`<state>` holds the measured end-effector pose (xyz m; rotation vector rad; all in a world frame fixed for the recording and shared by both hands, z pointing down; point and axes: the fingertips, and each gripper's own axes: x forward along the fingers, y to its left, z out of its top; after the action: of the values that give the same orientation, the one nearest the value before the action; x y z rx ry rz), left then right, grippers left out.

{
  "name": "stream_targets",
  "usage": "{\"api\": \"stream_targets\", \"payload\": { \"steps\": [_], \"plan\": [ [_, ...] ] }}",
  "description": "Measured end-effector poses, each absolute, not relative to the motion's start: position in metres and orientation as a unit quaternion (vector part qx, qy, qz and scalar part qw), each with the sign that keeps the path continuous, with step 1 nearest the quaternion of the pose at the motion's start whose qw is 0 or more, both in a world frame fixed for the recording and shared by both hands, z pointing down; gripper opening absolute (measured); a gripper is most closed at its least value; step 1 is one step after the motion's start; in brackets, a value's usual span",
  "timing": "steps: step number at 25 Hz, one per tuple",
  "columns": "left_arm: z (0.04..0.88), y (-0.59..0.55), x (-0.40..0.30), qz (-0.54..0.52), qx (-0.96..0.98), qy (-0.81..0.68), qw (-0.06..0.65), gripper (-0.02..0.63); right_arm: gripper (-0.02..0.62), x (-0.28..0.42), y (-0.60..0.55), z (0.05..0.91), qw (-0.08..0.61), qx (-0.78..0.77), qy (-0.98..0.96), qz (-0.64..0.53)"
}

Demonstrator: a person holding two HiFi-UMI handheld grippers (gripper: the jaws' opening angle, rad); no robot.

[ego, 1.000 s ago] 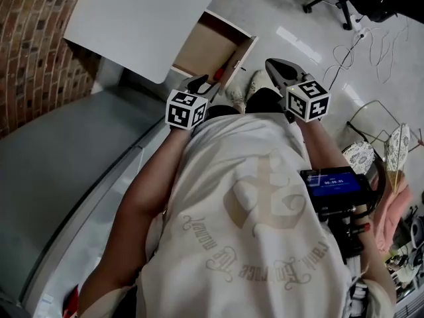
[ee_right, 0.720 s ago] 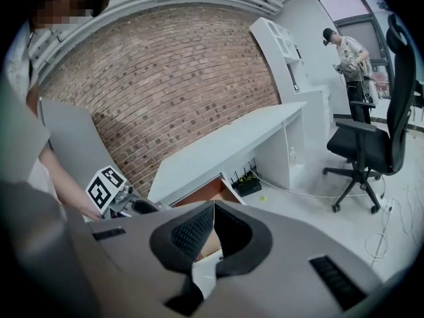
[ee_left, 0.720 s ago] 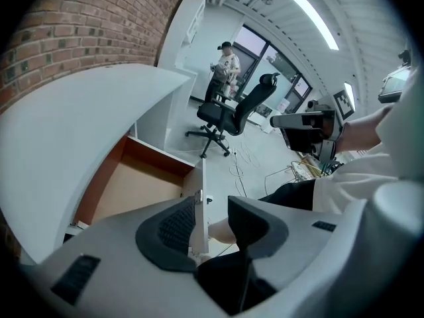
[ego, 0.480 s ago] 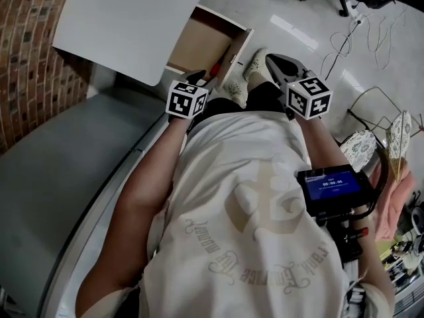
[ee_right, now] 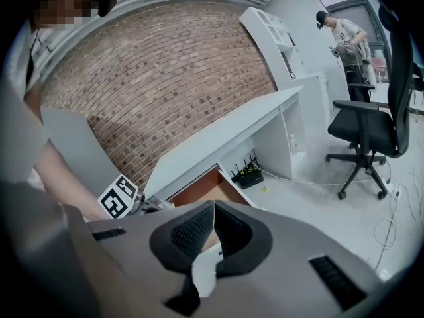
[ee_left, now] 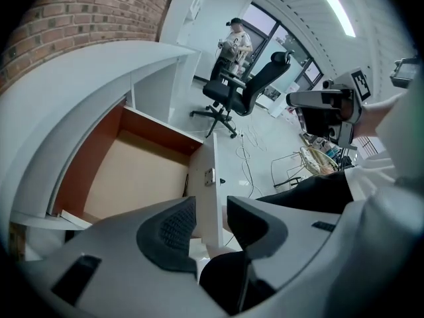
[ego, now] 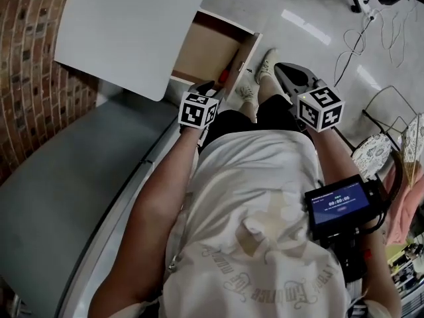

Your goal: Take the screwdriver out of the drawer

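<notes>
Under the white counter (ego: 126,32): the tan wooden drawer (ego: 199,48) stands pulled out over the pale floor (ego: 298,18), so the opening step looks done.
Red-handled screwdriver (ego: 224,77): only a small red patch shows, too small to be sure of. It lies inside the drawer at its front end, close to the white front panel (ee_left: 209,177), and has not been lifted.
Grey left gripper (ee_left: 212,218): it hovers just above the drawer's front edge. Its jaws stand apart by a moderate gap and hold nothing; only the front panel shows through the gap.
Grey right gripper (ee_right: 213,211): it hangs over the person's legs (ego: 265,108), well apart from the drawer, with its jaws pressed together on nothing.
Done so far: the drawer is open and the left gripper is near the tool.
Left to do: by this reading, lower the left jaws into the drawer, close them on the red handle and lift the screwdriver clear.
</notes>
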<state>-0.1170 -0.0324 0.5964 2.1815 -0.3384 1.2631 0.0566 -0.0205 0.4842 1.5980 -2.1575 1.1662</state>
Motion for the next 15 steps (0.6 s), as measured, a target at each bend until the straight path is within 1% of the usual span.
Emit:
{"api": "stream_targets", "payload": {
  "steps": [4, 10, 15],
  "plan": [
    [0.614, -0.039, -0.114, 0.488, 0.812, -0.128, 0.292, 0.161, 0.023, 0.060, -0.024, 0.498, 0.100, 0.536, -0.735, 0.404],
    [0.644, -0.043, -0.110, 0.500, 0.799, -0.125, 0.309, 0.161, 0.023, 0.060, -0.033, 0.529, 0.095, 0.519, -0.738, 0.420],
    [0.663, -0.049, -0.112, 0.519, 0.791, -0.118, 0.302, 0.161, 0.023, 0.058, -0.032, 0.541, 0.092, 0.514, -0.737, 0.430]
  ]
}}
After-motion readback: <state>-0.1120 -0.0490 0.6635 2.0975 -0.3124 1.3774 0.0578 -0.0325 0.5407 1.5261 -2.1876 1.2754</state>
